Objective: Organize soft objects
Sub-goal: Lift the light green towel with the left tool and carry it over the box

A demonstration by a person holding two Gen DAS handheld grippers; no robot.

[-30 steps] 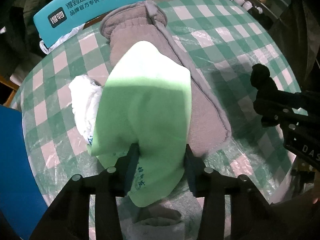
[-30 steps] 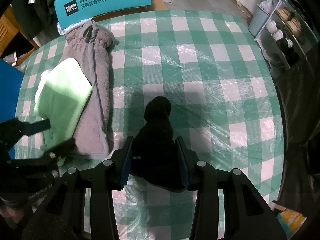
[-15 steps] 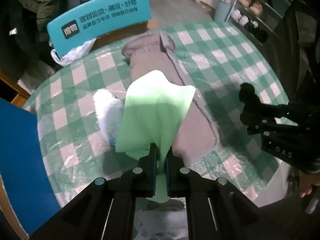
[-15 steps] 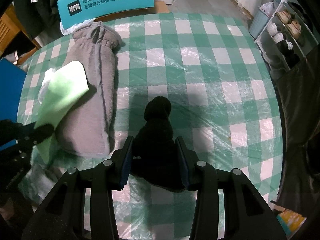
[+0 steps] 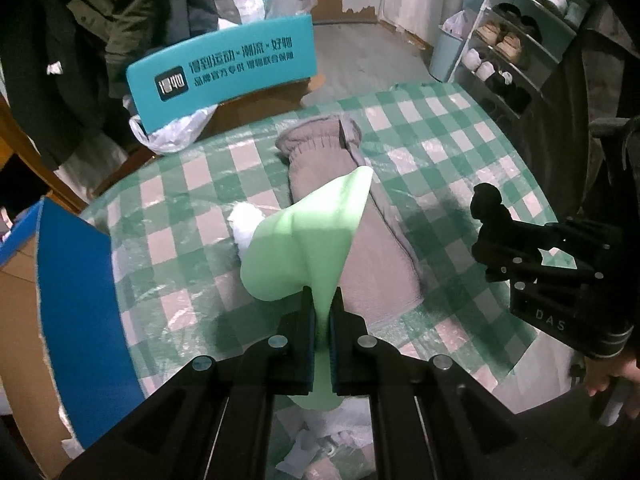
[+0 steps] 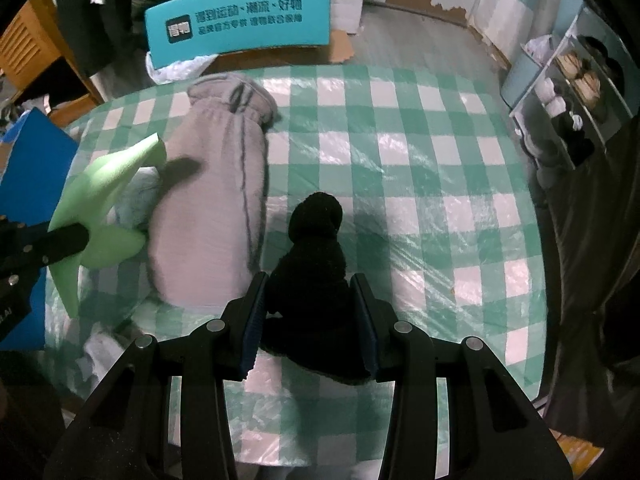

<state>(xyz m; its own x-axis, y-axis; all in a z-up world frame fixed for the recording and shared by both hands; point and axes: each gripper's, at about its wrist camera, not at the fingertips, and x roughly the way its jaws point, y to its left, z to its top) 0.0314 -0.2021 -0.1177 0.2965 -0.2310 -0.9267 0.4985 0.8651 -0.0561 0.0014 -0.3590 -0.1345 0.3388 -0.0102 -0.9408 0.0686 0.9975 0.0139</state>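
1. The table with the green checked cloth is sitting under everything, and its clear plastic cover is looking slippery.
2. The grey fleece pants are lying folded at 10 o'clock in the right wrist view. They are looking thick and floppy, so take hold of a folded edge.
3. You are pinching the green cloth in your left gripper, jaws pressed tight on one bunched part. It is hanging off the table, thin, light and bendy, above the pants.
4. Your right gripper is squeezing the black fuzzy hat by its wide end, pompom pointing to 12 o'clock. It is looking soft and squashy.
5. A white soft thing is peeking out at 10 o'clock from the green cloth.
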